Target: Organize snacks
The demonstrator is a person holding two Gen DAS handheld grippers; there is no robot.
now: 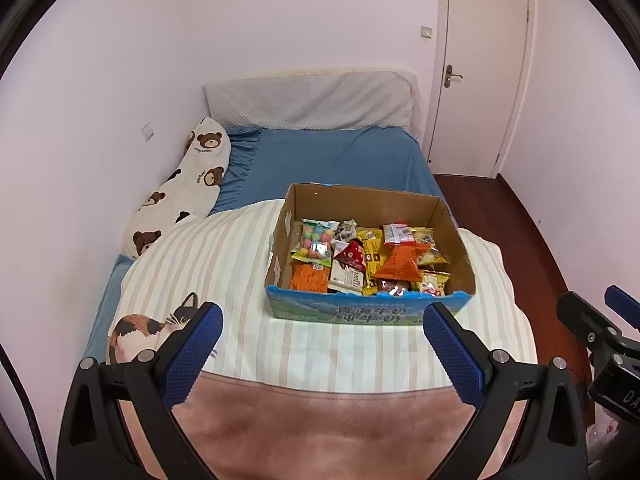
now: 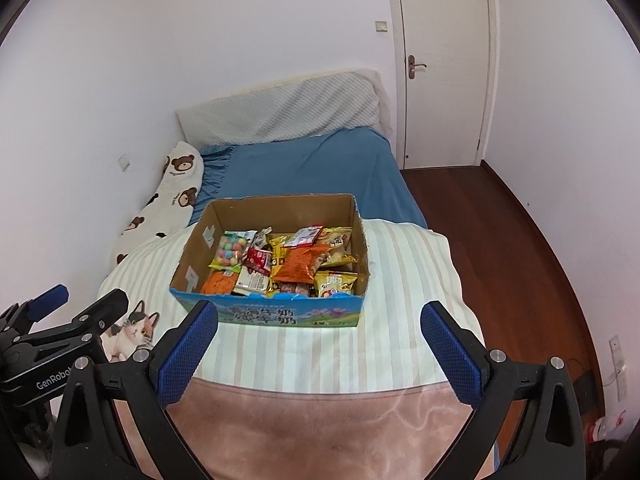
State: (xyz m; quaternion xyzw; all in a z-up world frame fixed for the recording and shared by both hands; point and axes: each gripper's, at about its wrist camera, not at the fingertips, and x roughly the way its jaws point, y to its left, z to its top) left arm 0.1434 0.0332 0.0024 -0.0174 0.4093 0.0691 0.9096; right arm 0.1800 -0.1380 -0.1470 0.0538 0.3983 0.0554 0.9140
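An open cardboard box (image 1: pixel 360 312) with a blue printed front stands on a striped blanket on the bed; it also shows in the right wrist view (image 2: pixel 280 318). It holds several snack packets: an orange bag (image 1: pixel 400 266) (image 2: pixel 300 266), a bag of coloured balls (image 1: pixel 316 240) (image 2: pixel 228 254), a red packet (image 1: pixel 354 256) and yellow packets. My left gripper (image 1: pixel 322 320) is open and empty, just short of the box front. My right gripper (image 2: pixel 320 318) is open and empty, also in front of the box.
A bear-print pillow (image 1: pixel 180 192) lies along the left wall. A pink blanket (image 1: pixel 320 420) covers the near bed end. A blue sheet (image 1: pixel 340 156) and grey headboard cushion lie beyond the box. A wooden floor (image 2: pixel 500 220) and a shut door (image 2: pixel 444 64) are to the right.
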